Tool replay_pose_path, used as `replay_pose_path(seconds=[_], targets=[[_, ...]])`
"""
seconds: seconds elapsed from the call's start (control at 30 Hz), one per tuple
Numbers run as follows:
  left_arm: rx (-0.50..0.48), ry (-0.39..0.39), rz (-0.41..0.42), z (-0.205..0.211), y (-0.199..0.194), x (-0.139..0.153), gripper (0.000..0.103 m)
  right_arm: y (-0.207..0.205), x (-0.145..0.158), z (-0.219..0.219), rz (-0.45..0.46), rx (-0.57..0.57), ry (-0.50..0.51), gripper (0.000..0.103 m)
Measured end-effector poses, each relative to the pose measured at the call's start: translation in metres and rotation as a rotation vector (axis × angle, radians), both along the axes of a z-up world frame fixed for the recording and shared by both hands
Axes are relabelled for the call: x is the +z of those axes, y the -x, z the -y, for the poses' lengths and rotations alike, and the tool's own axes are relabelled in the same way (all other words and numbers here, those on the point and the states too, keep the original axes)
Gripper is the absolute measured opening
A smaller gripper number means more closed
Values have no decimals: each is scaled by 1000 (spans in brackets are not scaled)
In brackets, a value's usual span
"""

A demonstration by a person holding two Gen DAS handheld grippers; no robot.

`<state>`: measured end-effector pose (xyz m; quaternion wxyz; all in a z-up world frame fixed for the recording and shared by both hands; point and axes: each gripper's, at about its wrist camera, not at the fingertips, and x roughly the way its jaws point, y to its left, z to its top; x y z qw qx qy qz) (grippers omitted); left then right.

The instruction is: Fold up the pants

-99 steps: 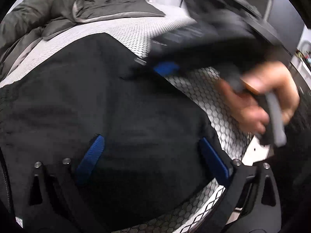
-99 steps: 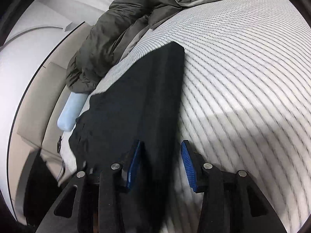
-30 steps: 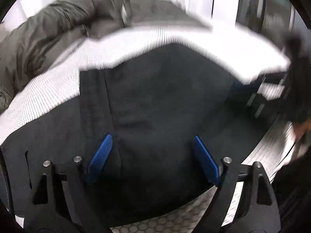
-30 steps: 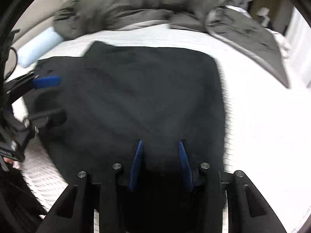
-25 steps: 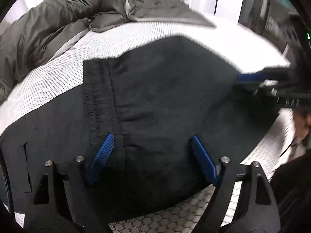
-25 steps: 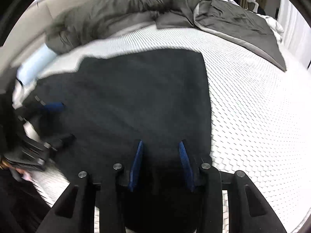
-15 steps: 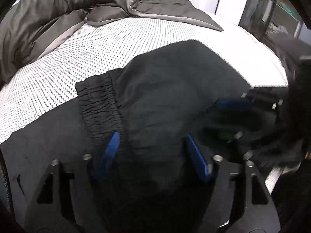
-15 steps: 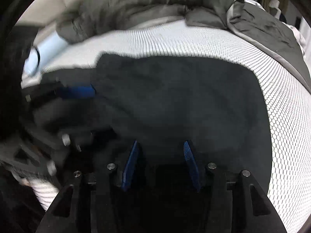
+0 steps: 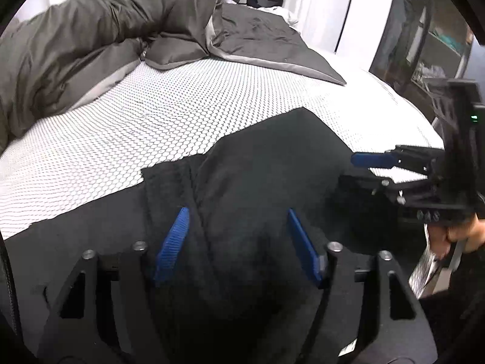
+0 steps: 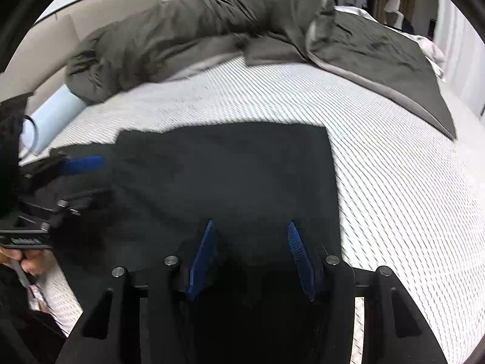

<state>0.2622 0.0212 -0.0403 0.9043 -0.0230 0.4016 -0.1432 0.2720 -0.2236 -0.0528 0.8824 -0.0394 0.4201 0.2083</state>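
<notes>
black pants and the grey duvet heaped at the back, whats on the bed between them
Nothing lies there. In both wrist views only a bare strip of white honeycomb-patterned mattress separates the black pants from the grey duvet.

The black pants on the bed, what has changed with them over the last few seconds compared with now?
The black pants went from a long strip to a shorter folded block, the elastic waistband now lying on top. The left tongs have just been closing and the right tongs opening, each with dark cloth between the pads; whether they press it is unclear. The grey duvet and the white mattress stayed as they were.
</notes>
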Motion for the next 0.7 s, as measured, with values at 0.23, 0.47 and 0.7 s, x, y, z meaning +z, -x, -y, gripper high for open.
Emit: replay_pose_path(seconds=[0.23,0.47,0.7], targets=[[28,6,-119,0,-39,-36,25,-24,-13,-47,-85,112,-88,52],[29,96,-121,-21,-28,-36,16,-44,-35,-26,-17,-51,190,51],[1,39,-29,-16,-9,2,18,-38,-9,-7,6,-78,33,52]])
